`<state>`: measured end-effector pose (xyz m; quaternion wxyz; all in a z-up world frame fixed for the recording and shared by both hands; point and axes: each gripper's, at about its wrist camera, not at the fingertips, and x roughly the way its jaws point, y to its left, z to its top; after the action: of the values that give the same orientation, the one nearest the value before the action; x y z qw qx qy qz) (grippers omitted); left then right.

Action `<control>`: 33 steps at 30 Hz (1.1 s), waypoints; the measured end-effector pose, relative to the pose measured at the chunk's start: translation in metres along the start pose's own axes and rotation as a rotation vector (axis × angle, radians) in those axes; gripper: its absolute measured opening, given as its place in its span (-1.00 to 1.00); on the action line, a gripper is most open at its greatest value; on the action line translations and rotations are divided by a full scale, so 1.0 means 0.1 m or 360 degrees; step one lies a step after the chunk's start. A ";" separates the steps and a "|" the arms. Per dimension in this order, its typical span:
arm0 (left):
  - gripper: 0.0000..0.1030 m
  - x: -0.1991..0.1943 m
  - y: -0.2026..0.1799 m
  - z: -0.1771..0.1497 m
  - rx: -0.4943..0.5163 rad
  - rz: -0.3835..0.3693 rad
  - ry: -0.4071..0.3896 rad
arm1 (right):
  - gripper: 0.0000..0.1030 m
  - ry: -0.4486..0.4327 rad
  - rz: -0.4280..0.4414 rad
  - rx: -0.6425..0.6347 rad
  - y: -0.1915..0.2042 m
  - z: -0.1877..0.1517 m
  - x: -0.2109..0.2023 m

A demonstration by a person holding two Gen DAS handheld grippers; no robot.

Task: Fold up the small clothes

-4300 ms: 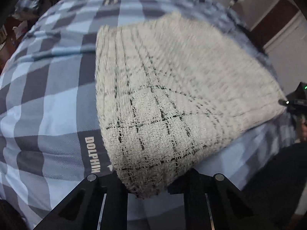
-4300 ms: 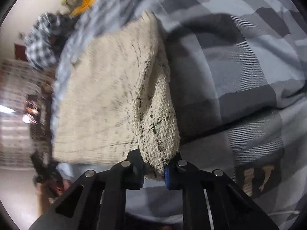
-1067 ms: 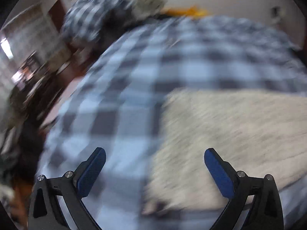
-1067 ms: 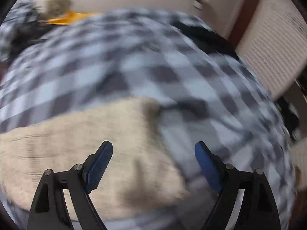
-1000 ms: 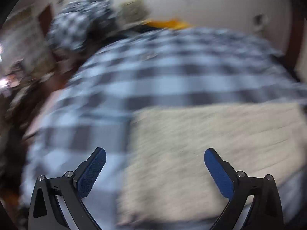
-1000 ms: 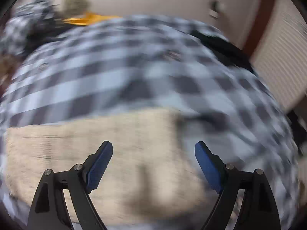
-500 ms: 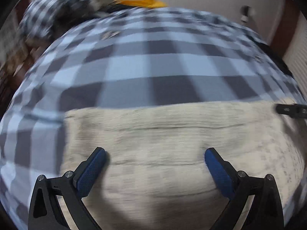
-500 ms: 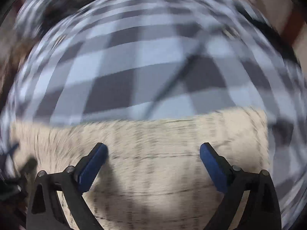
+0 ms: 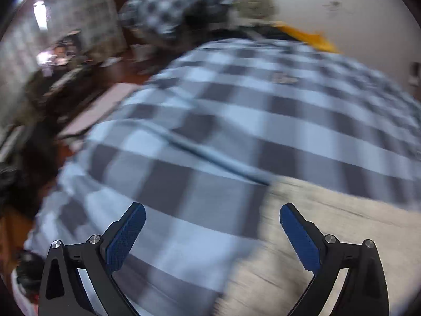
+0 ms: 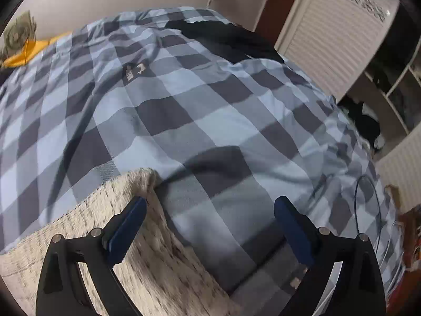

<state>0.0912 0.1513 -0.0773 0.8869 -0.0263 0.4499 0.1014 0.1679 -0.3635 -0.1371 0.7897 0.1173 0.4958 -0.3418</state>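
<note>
In the left wrist view, the left claw (image 9: 212,233) stands wide open with nothing between its blue pads, poised over the bed's checked cover (image 9: 236,131). The cream knitted garment (image 9: 329,237) lies on that cover at about four o'clock of the view, passing under the pad at the right; the picture is blurred, so whether the pad touches it cannot be told. Farther off, at eleven o'clock, a heap of black-and-white checked cloth (image 9: 171,2) sits by the far end of the bed, and something yellow (image 9: 307,36) lies at one o'clock against the pale wall.

In the right wrist view, the right claw (image 10: 209,222) is likewise spread wide, its jaws having just been opening, and nothing is gripped. The cream knitted garment (image 10: 144,250) fills the seven o'clock corner, its folded edge running under the pad at the left. Beyond it the checked cover (image 10: 184,105) stretches away, rumpled. A dark garment (image 10: 226,39) lies on the bed at twelve to one o'clock, and a white louvred door (image 10: 334,29) stands at two o'clock.
</note>
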 end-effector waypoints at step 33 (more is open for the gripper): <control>1.00 -0.78 -0.25 -0.95 0.0400 -0.0098 0.0133 | 0.87 0.0553 0.0808 -0.0214 -0.58 -0.88 -0.51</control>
<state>-0.0241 0.1017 -0.0726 0.8664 0.0670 0.4946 0.0159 0.0546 -0.3385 -0.1263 0.7593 0.2416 0.5995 -0.0750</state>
